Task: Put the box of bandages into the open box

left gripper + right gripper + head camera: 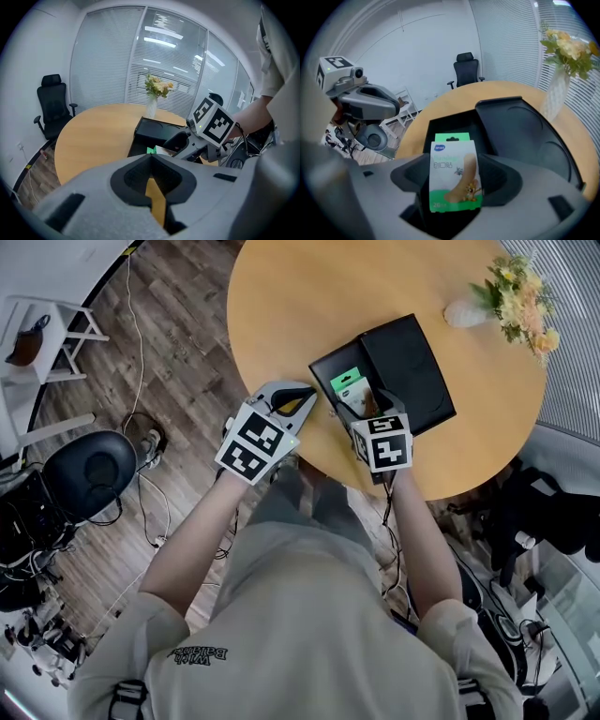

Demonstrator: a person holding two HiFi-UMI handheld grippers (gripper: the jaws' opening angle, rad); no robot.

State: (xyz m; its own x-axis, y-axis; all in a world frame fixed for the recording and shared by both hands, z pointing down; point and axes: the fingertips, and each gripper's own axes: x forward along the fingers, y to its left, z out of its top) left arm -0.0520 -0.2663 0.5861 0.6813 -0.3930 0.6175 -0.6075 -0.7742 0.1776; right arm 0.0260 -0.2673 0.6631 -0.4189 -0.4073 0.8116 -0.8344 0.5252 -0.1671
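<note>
My right gripper (456,182) is shut on the box of bandages (453,174), a white and green carton with a cartoon plaster on it. It holds the carton upright over the near end of the open black box (451,123), whose lid (520,129) lies open to the right. From the head view, the carton (351,390) tilts over the box's tray (330,364) ahead of the right gripper (362,411). My left gripper (304,399) hovers at the table edge left of the box, shut and empty. In the left gripper view its jaws (151,159) meet, with the black box (154,131) ahead.
A white vase of flowers (511,296) stands on the round wooden table (281,296) beyond the box. A black office chair (89,470) and cables are on the floor to the left, with a white shelf (47,334) behind.
</note>
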